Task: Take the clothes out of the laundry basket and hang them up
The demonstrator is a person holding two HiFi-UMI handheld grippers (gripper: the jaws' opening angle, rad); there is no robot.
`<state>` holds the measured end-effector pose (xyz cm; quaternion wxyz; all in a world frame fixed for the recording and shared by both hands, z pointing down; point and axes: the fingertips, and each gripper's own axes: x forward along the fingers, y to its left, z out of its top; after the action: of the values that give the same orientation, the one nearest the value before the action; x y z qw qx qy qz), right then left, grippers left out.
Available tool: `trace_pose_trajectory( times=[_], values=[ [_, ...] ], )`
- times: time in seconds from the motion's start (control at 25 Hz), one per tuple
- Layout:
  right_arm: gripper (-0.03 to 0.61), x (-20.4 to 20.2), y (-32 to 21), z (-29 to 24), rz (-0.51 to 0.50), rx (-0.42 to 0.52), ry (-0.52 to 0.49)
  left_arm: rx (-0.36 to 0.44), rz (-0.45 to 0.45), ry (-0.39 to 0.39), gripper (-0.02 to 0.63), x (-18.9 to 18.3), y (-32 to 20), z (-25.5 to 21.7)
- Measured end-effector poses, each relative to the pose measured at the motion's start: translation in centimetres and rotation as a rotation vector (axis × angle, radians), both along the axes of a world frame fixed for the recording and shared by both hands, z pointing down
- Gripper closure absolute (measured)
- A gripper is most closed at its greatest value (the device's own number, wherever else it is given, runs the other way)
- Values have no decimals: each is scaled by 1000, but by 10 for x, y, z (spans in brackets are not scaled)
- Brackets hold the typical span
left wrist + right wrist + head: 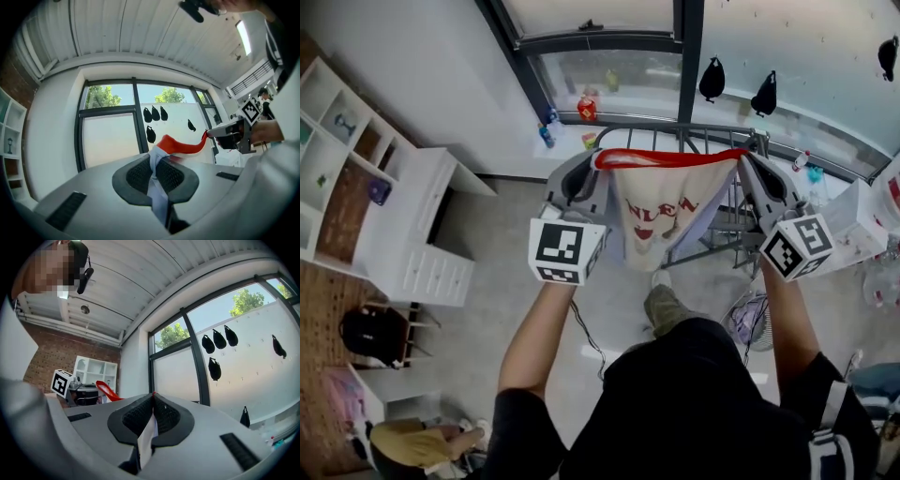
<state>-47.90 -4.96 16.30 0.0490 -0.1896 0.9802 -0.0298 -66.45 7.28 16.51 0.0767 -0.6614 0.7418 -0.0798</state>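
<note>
Holding one pale garment (661, 211) with a red top hem up in the air, stretched flat and hanging face-on. Pinching its left top corner in the left gripper (592, 161), jaws pressed together on the cloth, clear in the left gripper view, where the fabric (183, 146) runs out from the closed left gripper (154, 161) across to the other tool (225, 136). Same story on the right: right gripper (748, 157) clamped shut on the right top corner, a white fold (146, 437) caught in the right gripper (152, 416). Judging the job as barely under way: lifted and spread, not yet laid over anything. Floating just in front of the near edge of the drying rack (724, 242), by the window (609, 56). Seeing nothing draped on the rack's visible rails, so all the hanging looks left to do. Can't pick out the laundry basket from here. Counting up: one garment, two grippers, one rack, three dark shapes (711, 80) on the glass in the head view.
</note>
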Motion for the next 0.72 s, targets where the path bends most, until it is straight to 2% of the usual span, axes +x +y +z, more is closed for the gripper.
trace_pose_trajectory(
  times=[0.2, 0.32, 0.6, 0.72],
  values=[
    [577, -41, -28, -10, -35, 17, -31, 7, -30, -14, 603, -47, -26, -6],
    [577, -64, -49, -10, -41, 34, -27, 2, -39, -56, 603, -71, -48, -3],
    [577, -106, -127, 9, -20, 23, -2, -49, -51, -59, 603, -119, -134, 19],
    [577, -122, -160, 27, -11, -11, 11, -79, -62, -52, 603, -137, -166, 40]
  ],
)
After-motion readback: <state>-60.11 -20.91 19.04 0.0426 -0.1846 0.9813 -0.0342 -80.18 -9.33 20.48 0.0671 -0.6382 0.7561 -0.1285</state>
